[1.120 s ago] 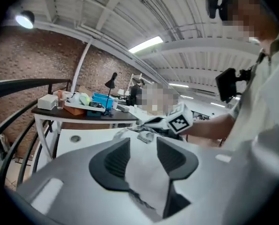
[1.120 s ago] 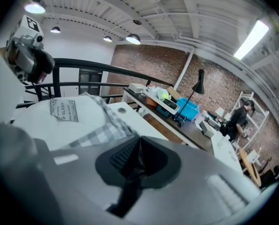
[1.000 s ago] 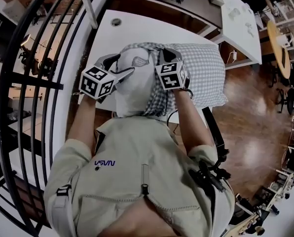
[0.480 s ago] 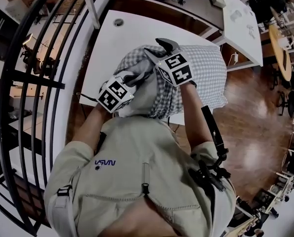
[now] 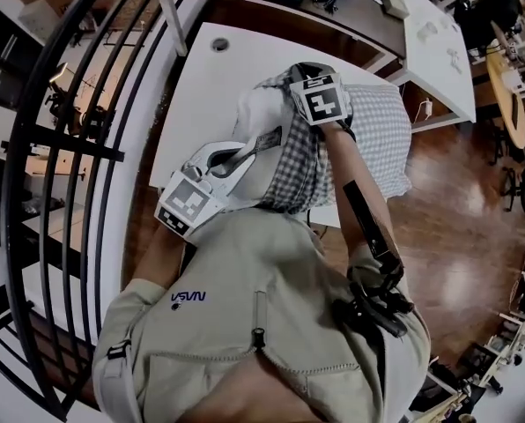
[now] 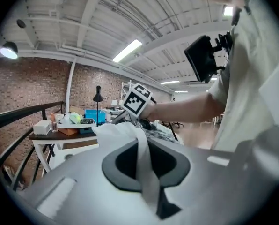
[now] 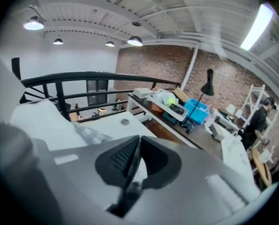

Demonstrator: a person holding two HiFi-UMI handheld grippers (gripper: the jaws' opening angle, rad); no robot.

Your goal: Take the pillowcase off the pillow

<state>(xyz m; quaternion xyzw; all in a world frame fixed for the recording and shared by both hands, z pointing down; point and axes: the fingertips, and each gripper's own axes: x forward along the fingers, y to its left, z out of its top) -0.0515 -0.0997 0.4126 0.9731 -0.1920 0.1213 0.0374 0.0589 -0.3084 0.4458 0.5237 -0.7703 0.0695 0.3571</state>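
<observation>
A white pillow (image 5: 258,117) lies on the white table (image 5: 201,86), half out of its grey checked pillowcase (image 5: 377,130). My left gripper (image 5: 267,141) has just been closing and is shut on a fold of the pillow's white cloth (image 6: 142,163), which runs as a strip between its jaws. My right gripper (image 5: 291,73) is at the far edge of the bunched pillowcase opening, shut on a thin fold of it. In the right gripper view the jaws (image 7: 137,142) stand together, with the white pillow (image 7: 41,121) at the left.
A black railing (image 5: 60,148) curves along the left of the table. A second white desk (image 5: 430,42) with small items stands behind, and a shelf with a blue box (image 7: 195,111) is beyond it. Wooden floor (image 5: 456,236) lies to the right.
The left gripper closed on the white pillow and drew back toward me and up. The right gripper opened, moved to the pillowcase's far edge and closed. More white pillow shows.
</observation>
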